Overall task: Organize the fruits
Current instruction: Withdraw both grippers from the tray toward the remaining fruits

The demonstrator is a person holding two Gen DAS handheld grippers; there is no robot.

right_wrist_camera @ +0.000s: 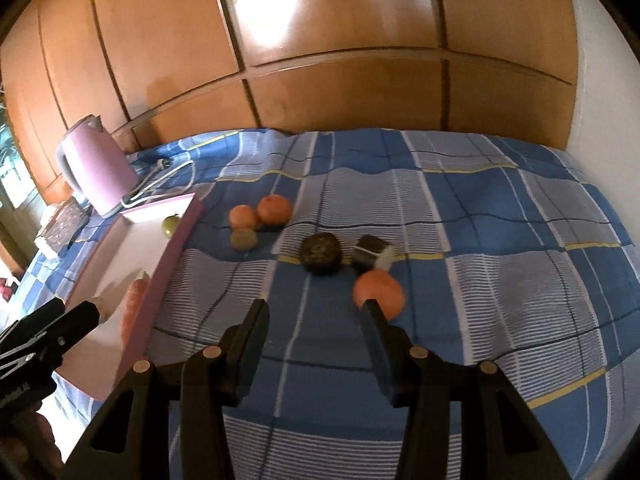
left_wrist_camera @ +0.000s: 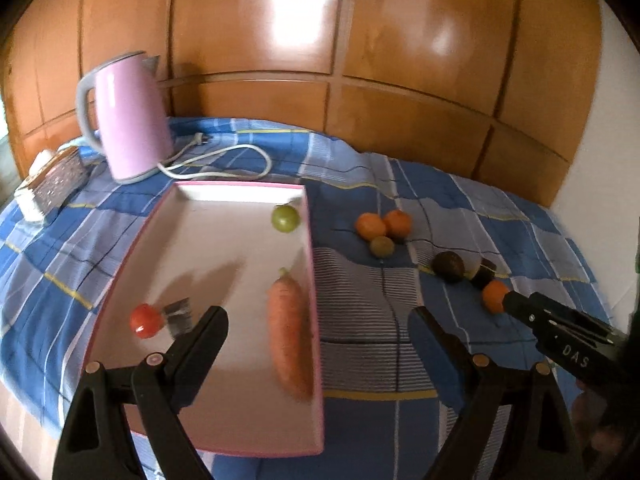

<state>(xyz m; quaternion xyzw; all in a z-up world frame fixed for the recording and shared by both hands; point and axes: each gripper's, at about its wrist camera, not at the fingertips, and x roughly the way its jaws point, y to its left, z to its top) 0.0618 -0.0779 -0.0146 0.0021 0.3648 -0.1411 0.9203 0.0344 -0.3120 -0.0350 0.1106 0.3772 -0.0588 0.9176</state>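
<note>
Right gripper marked "DAS", beside orange

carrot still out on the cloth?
No, the carrot lies inside the pink tray, along its right wall, with a green fruit and a red fruit.

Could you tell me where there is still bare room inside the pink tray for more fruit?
The tray is bare across its middle and far-left part, between the green fruit by the far-right corner and the tomato near its left wall. The carrot fills the strip along the right wall. The small packet beside the tomato crowds the near left.
</note>
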